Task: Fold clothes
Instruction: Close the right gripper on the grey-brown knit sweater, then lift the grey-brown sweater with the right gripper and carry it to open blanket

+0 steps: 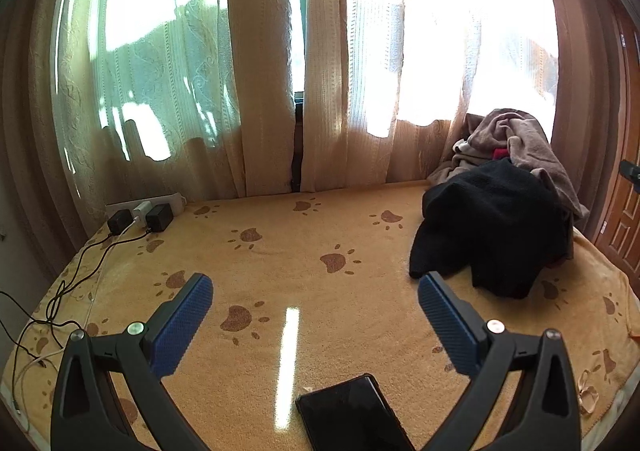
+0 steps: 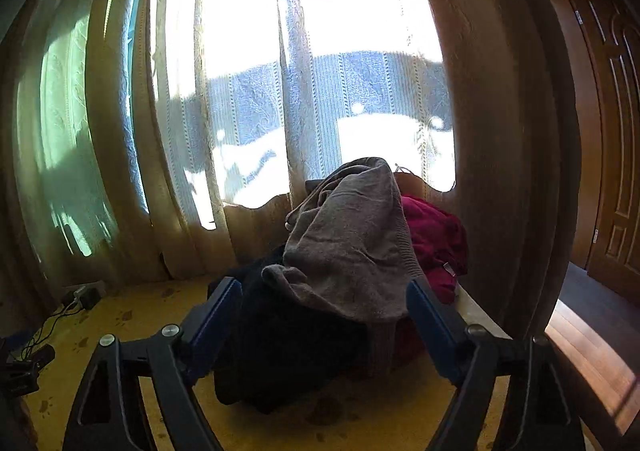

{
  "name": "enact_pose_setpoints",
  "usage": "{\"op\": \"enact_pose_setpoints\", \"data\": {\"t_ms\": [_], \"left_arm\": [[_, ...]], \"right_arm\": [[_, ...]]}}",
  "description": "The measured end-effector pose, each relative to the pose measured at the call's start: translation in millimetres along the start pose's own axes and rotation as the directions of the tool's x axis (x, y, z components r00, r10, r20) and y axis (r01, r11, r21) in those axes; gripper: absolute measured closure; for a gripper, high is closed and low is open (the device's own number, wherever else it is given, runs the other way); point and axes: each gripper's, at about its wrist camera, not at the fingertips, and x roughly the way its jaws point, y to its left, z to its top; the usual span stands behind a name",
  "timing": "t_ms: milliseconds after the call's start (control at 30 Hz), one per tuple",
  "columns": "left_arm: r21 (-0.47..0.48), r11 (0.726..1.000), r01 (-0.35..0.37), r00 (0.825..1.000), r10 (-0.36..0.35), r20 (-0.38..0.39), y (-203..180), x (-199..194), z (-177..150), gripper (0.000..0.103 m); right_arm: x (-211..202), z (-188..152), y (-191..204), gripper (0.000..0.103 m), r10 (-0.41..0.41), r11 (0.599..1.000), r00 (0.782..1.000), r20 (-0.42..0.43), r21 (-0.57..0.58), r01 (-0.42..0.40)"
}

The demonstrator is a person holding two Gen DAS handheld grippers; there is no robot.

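Note:
A heap of clothes lies at the far right of the bed, against the curtain. In it are a black garment, a grey-brown one on top and a bit of red. My left gripper is open over the bed cover, left of the heap, with nothing between its fingers. The right wrist view shows the heap close up: the grey-brown garment drapes over the black garment, with a red garment behind. My right gripper is open, its blue pads on either side of the heap's near face, not pressing on it.
The orange bed cover has brown paw prints. A dark phone lies on it near me. A power strip with chargers and loose cables occupy the far left corner. Curtains hang behind the bed; a wooden door stands on the right.

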Motion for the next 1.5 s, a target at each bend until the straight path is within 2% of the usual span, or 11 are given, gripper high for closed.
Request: {"op": "enact_pose_setpoints", "data": {"t_ms": [100,233,367,567,767,833,900,1067,1267,1333,1500], "left_arm": [[-0.003,1.0,-0.006,1.0,0.006,0.009,4,1,1,0.0],[-0.025,1.0,-0.019,1.0,0.019,0.001,18,7,2,0.014],[-0.064,0.998,-0.015,0.999,0.013,-0.043,33,23,0,0.053],[-0.118,0.993,0.004,0.996,-0.014,-0.089,50,44,-7,0.095],[-0.134,0.991,-0.008,0.998,-0.001,-0.069,65,49,-5,0.102],[-0.145,0.989,-0.016,0.998,0.006,-0.064,73,49,-2,0.102],[-0.144,0.989,-0.04,0.998,0.033,-0.048,80,48,1,0.102],[-0.138,0.986,-0.091,0.996,0.091,-0.009,96,43,11,0.101],[-0.142,0.983,-0.117,0.993,0.115,-0.023,107,46,10,0.1],[-0.145,0.982,-0.122,0.992,0.119,-0.031,110,47,8,0.1],[-0.168,0.978,-0.127,0.992,0.12,-0.049,120,48,4,0.1]], "right_arm": [[22,4,2,0.08,0.021,1.0,0.999,-0.049,-0.001,-0.021],[41,3,12,0.086,0.044,0.999,0.996,-0.076,-0.023,-0.045],[55,16,-1,0.089,-0.001,0.999,1.0,-0.027,0.046,0.002],[87,46,-21,0.088,-0.057,0.994,0.998,-0.031,0.089,0.06],[124,54,-27,0.067,-0.083,0.991,0.993,-0.079,0.097,0.09],[131,54,-28,0.028,-0.087,0.989,0.993,-0.074,0.11,0.095],[135,55,-29,0.024,-0.086,0.988,0.994,-0.067,0.123,0.094],[164,55,-28,0.024,-0.063,0.99,0.987,-0.145,0.117,0.08],[213,37,-32,0.027,-0.05,0.991,0.948,-0.314,0.106,0.087],[220,32,-31,0.069,-0.048,0.991,0.939,-0.34,0.1,0.087],[195,38,-30,0.082,0.027,0.989,0.966,-0.258,0.15,0.013]]}}
